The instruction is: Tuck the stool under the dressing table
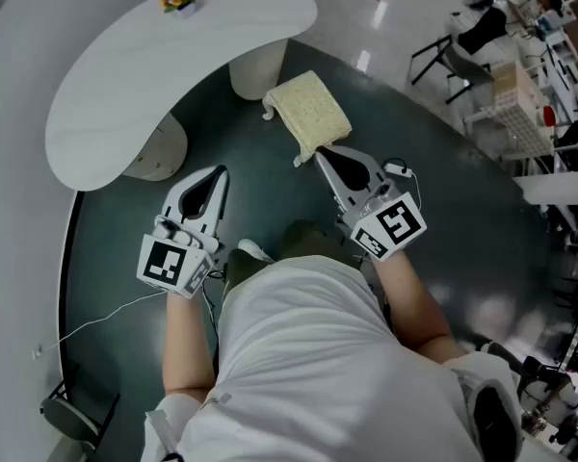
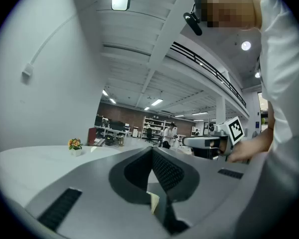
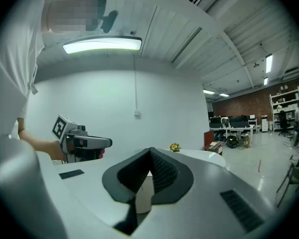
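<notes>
left hand-held gripper (image 1: 215, 175) closed, right hand-held gripper (image 1: 322, 154) closed, cream square stool (image 1: 310, 109), white legs (image 1: 269, 114)

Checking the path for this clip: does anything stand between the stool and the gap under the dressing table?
No loose object shows on the dark floor. But one pedestal of the dressing table stands right beside the stool, on the gap's side, so the stool likely must go round it.
</notes>
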### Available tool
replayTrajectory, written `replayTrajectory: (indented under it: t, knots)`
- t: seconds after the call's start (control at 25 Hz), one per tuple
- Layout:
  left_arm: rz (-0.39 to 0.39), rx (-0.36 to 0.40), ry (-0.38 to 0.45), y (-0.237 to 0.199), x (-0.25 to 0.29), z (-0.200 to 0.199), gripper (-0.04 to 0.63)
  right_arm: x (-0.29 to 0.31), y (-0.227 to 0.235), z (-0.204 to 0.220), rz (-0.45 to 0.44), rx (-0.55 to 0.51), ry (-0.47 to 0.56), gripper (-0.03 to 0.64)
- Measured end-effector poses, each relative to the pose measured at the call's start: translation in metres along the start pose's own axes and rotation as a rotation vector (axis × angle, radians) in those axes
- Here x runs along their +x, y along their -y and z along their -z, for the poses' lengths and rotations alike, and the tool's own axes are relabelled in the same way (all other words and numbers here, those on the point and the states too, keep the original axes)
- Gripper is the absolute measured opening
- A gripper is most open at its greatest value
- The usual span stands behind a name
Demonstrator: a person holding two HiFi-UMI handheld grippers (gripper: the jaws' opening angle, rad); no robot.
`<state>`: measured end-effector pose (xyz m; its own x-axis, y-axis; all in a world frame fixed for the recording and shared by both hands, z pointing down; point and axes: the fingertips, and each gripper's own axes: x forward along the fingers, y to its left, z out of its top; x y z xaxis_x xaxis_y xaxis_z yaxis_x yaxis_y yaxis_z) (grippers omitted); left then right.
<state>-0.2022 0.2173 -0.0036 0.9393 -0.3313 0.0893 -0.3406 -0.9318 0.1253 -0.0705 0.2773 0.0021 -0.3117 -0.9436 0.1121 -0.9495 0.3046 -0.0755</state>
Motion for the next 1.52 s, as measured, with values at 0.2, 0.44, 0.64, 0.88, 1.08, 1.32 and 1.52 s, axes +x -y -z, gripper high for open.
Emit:
replayTrajectory:
  t: [0.2,0.44,0.64,0.88,1.08,1.32,1.52]
  knots:
    - [0.052,-0.088,-0.022,0.024,0.025,0.003,0.000,-0.031,0.023,-0.002,0.021,0.031,0.021,0.008]
    - [0.082,0.005,-0.086,0.064,0.066,0.010,-0.002,-0.078,0.061,0.008,0.055,0.116,0.052,0.009]
    - [0.088,0.005,-0.115,0.095,0.113,0.016,-0.002,-0.120,0.097,0.008,0.089,0.087,0.077,0.009]
    - [0.045,0.073,-0.115,0.119,0.154,0.017,-0.001,-0.144,0.133,0.017,0.111,0.090,0.107,0.012]
    - [0.057,0.055,-0.104,0.113,0.183,0.020,-0.002,-0.141,0.165,0.020,0.104,0.210,0.180,0.091]
    - [0.141,0.042,-0.117,0.076,0.235,0.027,-0.002,-0.104,0.218,0.017,0.162,0.219,0.218,0.117]
    - [0.243,0.081,-0.120,0.034,0.283,0.016,0.000,-0.049,0.259,0.010,0.190,0.189,0.165,0.143]
